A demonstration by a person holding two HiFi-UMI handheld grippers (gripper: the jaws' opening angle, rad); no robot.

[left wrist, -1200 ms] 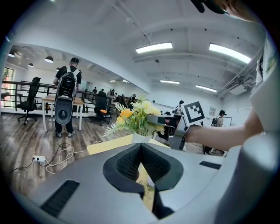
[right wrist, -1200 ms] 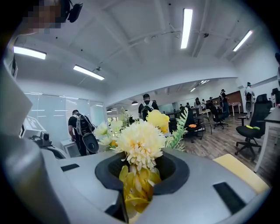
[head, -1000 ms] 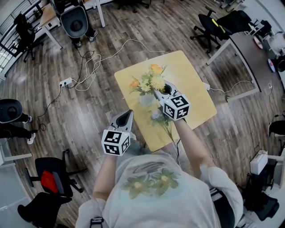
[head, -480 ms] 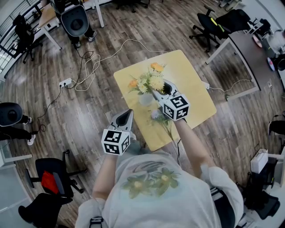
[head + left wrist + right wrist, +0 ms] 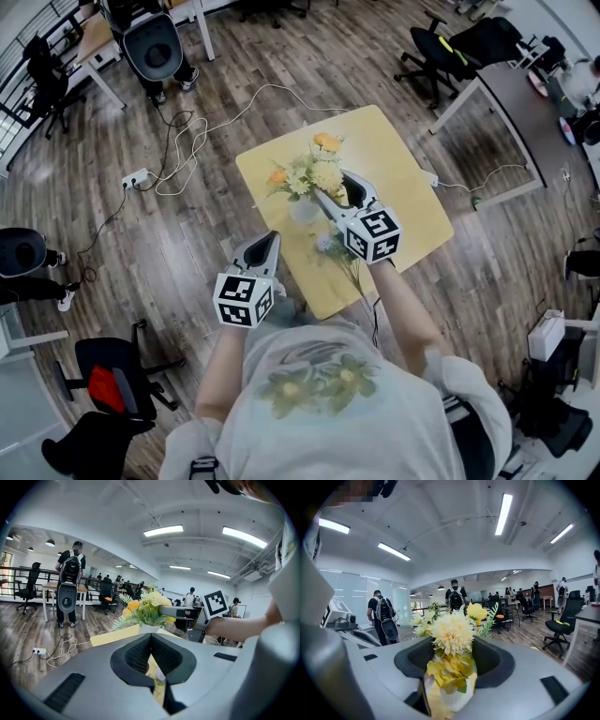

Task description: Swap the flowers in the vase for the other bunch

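Two handheld grippers are held over a square yellow table [image 5: 405,183], on which a small white vase [image 5: 306,210] is stood. Nearest the person [image 5: 328,394], the left gripper [image 5: 268,244] is kept short of the vase, by the table's near edge. Its jaws are brought together, with nothing caught between them. Between that edge and the vase, a loose bunch of pale purple and white artificial flowers [image 5: 330,246] is laid flat on the tabletop, its stems trailing away from the vase. The right gripper [image 5: 336,187] is reached in over the vase, level with the blooms. Its jaws have just been opening and are parted. The bunch of yellow, cream and orange artificial flowers [image 5: 317,169] is stood in the vase between them, not pressed by the pads. Beyond the vase, a white cable [image 5: 202,127] is looped across the wooden floor [image 5: 187,244], and black office chairs [image 5: 441,58] are placed farther off.
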